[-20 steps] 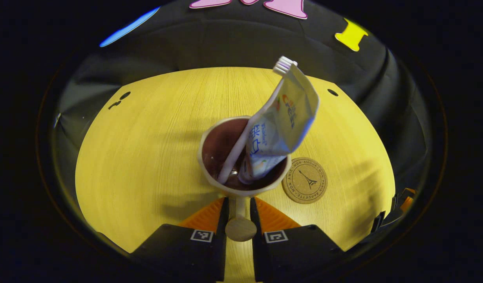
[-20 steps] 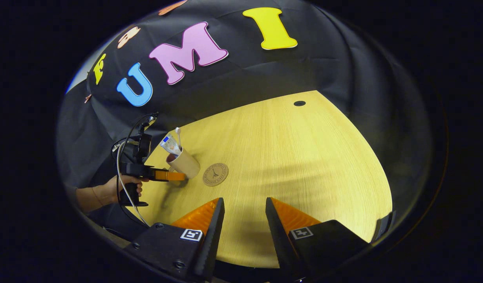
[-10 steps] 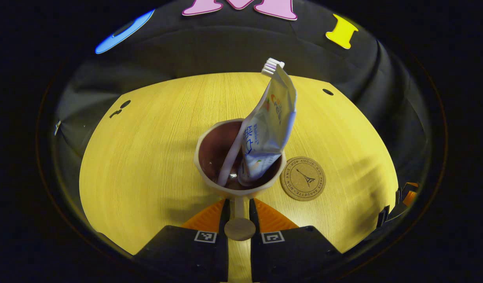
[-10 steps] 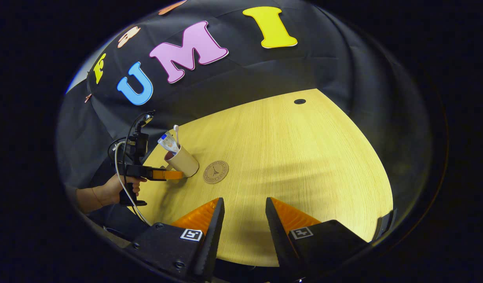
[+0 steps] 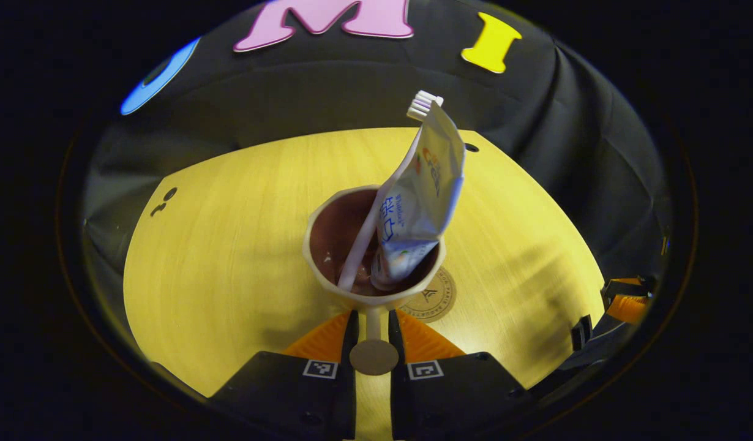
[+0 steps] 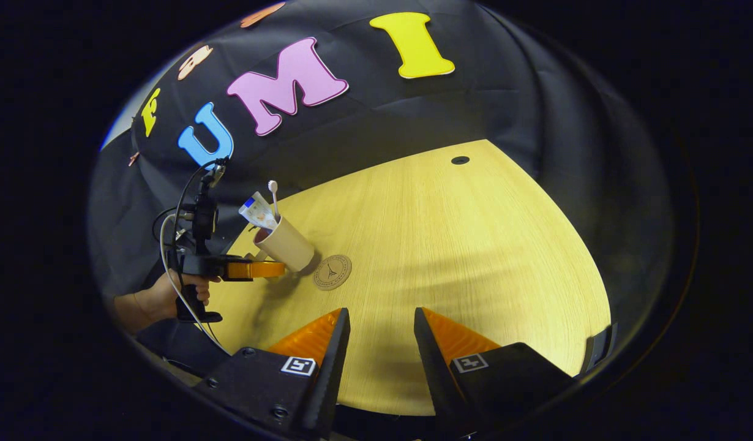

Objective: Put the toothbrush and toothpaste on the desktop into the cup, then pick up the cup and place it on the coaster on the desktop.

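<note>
A beige cup (image 5: 371,288) with a brown inside hangs tilted just above the wooden desktop (image 5: 229,245). My left gripper (image 5: 371,321) is shut on its handle. A white toothpaste tube (image 5: 416,208) and a white toothbrush (image 5: 424,104) stand in the cup. The round cork coaster (image 5: 434,297) lies partly hidden behind the cup's rim. In the right gripper view the cup (image 6: 288,245) is beside the coaster (image 6: 332,272), on its left and apart from it. My right gripper (image 6: 381,324) stands open over the desktop's near edge, holding nothing.
A person's hand (image 6: 162,300) holds the left gripper (image 6: 254,269), with cables trailing from it. A small round hole (image 6: 460,160) sits near the desktop's far edge. The right gripper (image 5: 621,300) shows at the right rim of the left gripper view.
The left gripper has carried the cup up and toward the coaster, which now sits partly behind the cup's rim. The right gripper has barely moved.
</note>
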{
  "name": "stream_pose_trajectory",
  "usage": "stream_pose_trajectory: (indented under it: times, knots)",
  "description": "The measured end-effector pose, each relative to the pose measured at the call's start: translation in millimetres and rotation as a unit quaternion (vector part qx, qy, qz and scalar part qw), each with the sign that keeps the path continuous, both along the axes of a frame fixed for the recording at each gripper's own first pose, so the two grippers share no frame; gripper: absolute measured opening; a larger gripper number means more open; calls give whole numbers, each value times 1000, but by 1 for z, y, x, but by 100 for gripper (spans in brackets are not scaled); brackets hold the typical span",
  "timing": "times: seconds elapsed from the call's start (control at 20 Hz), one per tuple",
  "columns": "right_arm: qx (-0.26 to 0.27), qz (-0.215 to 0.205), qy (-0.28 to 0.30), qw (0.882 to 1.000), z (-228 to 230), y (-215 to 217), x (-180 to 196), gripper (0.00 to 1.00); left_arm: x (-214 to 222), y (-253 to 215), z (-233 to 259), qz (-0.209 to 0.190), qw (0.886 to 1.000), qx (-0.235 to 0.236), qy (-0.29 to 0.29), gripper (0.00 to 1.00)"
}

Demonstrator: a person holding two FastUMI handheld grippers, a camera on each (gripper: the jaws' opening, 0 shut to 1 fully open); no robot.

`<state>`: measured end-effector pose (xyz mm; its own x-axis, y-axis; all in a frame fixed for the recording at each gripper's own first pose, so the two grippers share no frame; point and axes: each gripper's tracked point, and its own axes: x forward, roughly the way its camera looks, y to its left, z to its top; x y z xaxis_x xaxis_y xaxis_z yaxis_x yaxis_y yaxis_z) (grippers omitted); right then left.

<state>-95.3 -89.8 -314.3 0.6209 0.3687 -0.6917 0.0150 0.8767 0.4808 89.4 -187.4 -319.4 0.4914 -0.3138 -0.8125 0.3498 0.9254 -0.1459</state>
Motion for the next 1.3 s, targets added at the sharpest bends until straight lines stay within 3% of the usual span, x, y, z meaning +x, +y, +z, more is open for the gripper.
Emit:
stream_pose_trajectory:
  times: [0.05, 0.35, 0.4, 0.5, 0.6, 0.7, 0.8, 0.85, 1.15, 1.2, 1.3]
  knots:
    - [-1, -3, 0, 1000, 0, -2, 0, 65, -1, -7, -1, -9, 1000, -1, 1, 27]
    - [-7, -22, 5, 1000, -1, -19, -9, 66, -6, -34, -12, -38, 999, 1, 10, 27]
    - [-8, -26, 6, 1000, -1, -23, -11, 65, -4, -38, -13, -40, 999, 2, 11, 22]
    - [-11, -31, 8, 999, -2, -28, -15, 66, -4, -43, -19, -45, 999, 5, 12, 27]
    - [-13, -36, 11, 999, -3, -32, -19, 65, -6, -45, -24, -49, 999, 10, 16, 22]
    - [-13, -42, 14, 999, -5, -36, -21, 65, -5, -47, -27, -52, 998, 15, 17, 31]
    - [-14, -45, 17, 999, -7, -39, -23, 65, -6, -48, -31, -54, 998, 17, 18, 31]
    - [-14, -46, 19, 999, -8, -40, -25, 65, -7, -46, -32, -55, 998, 19, 19, 27]
    - [-10, -48, 26, 998, -11, -42, -26, 65, -7, -47, -32, -56, 998, 17, 20, 27]
    - [-9, -48, 26, 998, -11, -41, -25, 65, -6, -47, -32, -55, 998, 16, 21, 32]
    - [-9, -46, 25, 999, -11, -40, -23, 65, -7, -47, -33, -53, 998, 13, 27, 30]
